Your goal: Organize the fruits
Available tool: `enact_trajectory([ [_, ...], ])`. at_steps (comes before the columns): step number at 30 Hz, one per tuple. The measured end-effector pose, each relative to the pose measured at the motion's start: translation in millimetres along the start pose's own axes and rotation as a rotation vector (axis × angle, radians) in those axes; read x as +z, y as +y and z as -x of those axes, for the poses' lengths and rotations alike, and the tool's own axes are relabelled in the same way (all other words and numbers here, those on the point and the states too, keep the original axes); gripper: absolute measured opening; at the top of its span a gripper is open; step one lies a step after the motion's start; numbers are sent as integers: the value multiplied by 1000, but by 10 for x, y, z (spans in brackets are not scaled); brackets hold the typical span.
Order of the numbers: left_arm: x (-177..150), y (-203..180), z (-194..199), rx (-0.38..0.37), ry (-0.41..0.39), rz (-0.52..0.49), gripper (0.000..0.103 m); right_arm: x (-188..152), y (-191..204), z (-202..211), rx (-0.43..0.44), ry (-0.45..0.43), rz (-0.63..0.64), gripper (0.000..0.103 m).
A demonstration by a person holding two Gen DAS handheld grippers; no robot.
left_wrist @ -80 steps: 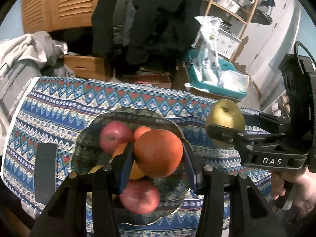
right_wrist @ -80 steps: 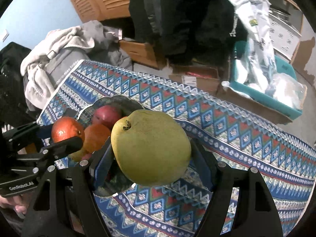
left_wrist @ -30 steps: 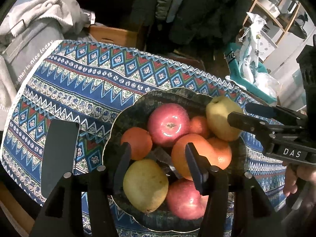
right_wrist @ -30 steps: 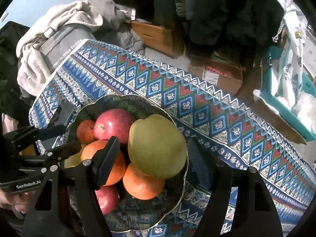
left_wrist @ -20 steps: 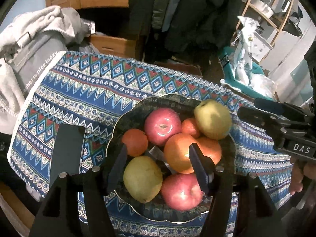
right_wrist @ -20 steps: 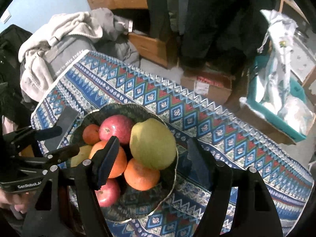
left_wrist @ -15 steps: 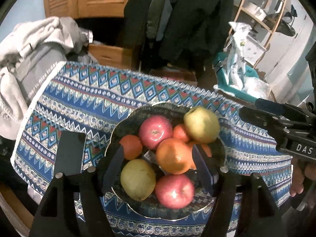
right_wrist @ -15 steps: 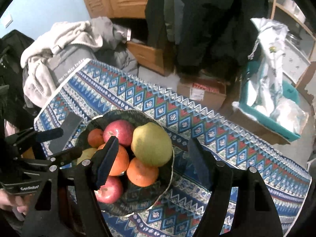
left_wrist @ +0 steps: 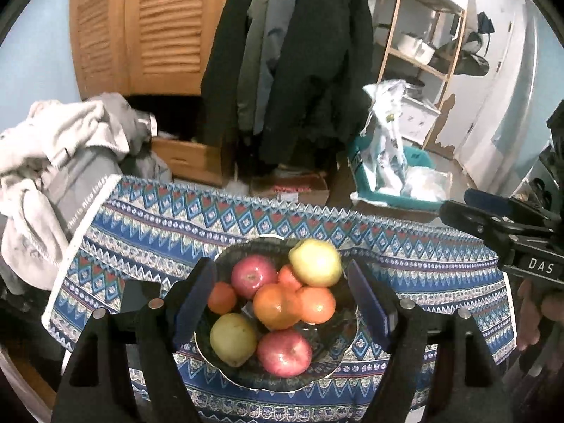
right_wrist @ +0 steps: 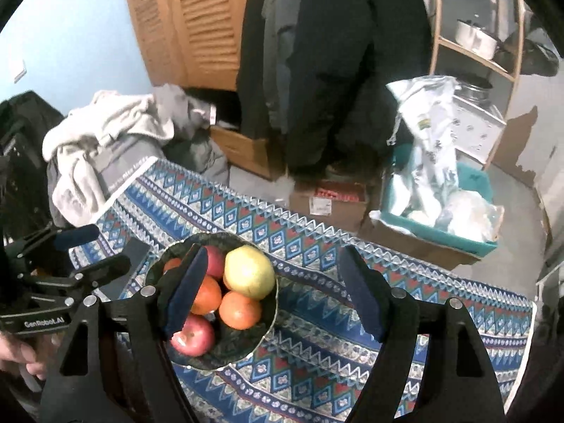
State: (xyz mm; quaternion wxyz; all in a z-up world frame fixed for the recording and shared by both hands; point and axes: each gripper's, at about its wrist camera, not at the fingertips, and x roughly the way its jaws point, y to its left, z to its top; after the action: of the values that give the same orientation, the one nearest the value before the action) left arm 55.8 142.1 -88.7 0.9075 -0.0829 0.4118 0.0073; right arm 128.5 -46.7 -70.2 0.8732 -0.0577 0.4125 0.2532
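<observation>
A dark glass bowl (left_wrist: 328,370) (right_wrist: 246,347) stands on the patterned tablecloth (left_wrist: 169,222) (right_wrist: 352,370) and holds several fruits: two red apples (left_wrist: 253,276) (left_wrist: 283,352), two yellow-green pears (left_wrist: 315,262) (left_wrist: 233,339) and several oranges (left_wrist: 276,310). The upper pear also shows in the right wrist view (right_wrist: 249,272). My left gripper (left_wrist: 282,303) is open and empty, raised above the bowl. My right gripper (right_wrist: 275,298) is open and empty, raised above the bowl's right side; it also shows at the left view's right edge (left_wrist: 500,225).
A dark flat phone-like slab (left_wrist: 139,296) lies on the cloth left of the bowl. Behind the table are piled clothes (left_wrist: 53,155), hanging coats (left_wrist: 299,70), cardboard boxes (left_wrist: 289,187), a teal bin with bags (left_wrist: 398,183) and a wooden shelf (left_wrist: 423,35).
Both grippers have let go of their fruit into the bowl, opened, and pulled back and up. The bowl now looks smaller and more of the room shows.
</observation>
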Motion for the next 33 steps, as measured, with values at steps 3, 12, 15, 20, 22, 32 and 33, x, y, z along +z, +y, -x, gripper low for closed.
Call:
enact_trajectory([
  [3, 6, -55, 137, 17, -38, -19, 81, -18, -79, 157, -10, -17, -15, 78],
  [12, 24, -188, 482, -9, -111, -21, 86, -98, -205, 630, -24, -94, -40, 79],
  [15, 41, -264, 606, -20, -141, -32, 87, -136, -215, 764, -32, -116, -41, 80],
  [20, 50, -402, 772, -22, -186, -50, 92, -207, -262, 985, -41, -148, -59, 80],
  [22, 62, -434, 832, -24, -203, -49, 95, -242, -292, 1074, -52, -165, -64, 80],
  [32, 76, -667, 976, -13, -262, -84, 100, -340, -439, 1321, -98, -218, -78, 81],
  [33, 74, -688, 979, -16, -266, -88, 100, -346, -455, 1336, -100, -219, -79, 81],
])
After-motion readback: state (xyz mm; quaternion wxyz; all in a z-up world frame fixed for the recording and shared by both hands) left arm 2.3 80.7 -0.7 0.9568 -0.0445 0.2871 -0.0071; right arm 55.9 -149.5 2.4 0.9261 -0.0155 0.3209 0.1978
